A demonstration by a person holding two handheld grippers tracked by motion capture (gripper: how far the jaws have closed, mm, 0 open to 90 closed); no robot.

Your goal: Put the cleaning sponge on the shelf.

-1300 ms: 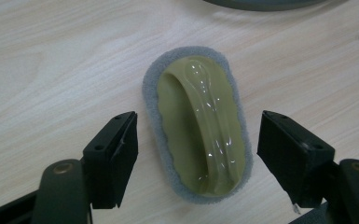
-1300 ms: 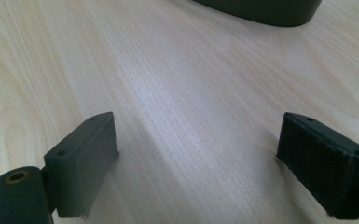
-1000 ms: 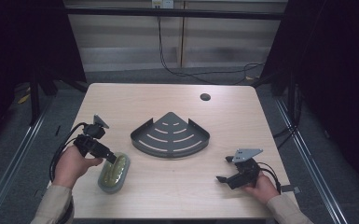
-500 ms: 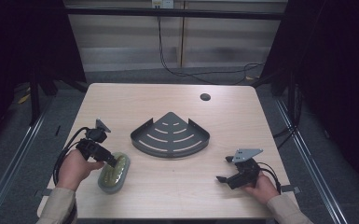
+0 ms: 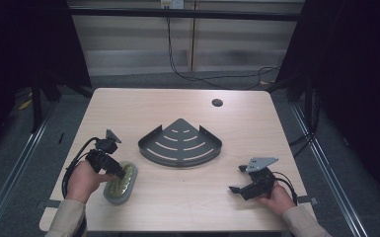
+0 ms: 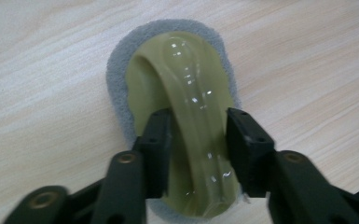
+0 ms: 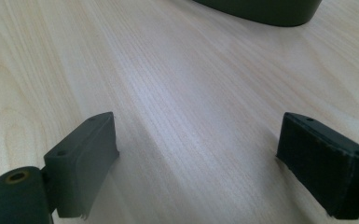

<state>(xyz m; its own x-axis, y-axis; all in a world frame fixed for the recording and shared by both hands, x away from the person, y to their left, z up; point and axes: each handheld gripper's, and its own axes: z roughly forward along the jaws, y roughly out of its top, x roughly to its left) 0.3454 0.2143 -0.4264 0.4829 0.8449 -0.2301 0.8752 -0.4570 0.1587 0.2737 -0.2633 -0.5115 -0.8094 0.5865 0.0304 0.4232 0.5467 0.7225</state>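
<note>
The left gripper [image 6: 193, 140] pinches the scrubber [image 5: 120, 182] by its glossy handle (probably slippery, light); the right gripper [image 7: 196, 163] is wide open, empty.

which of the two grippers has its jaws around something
The left gripper: its jaws sit on either side of the yellow-green scrubber's arched handle. The right gripper is wide open over bare table.

**Room and surroundings**

Pale wood-grain table [image 5: 187, 106] at frame centre, rounded corners, small dark round hole [image 5: 217, 102] near far edge. Grey floor [image 5: 19, 163] around it, metal rails [image 5: 10, 170] lower left and right. Light panelled wall [image 5: 138, 34] at top, black cables [image 5: 212, 81] hanging down. Dark curtains [image 5: 24, 44] upper left and right. Dim, even lighting.
</note>
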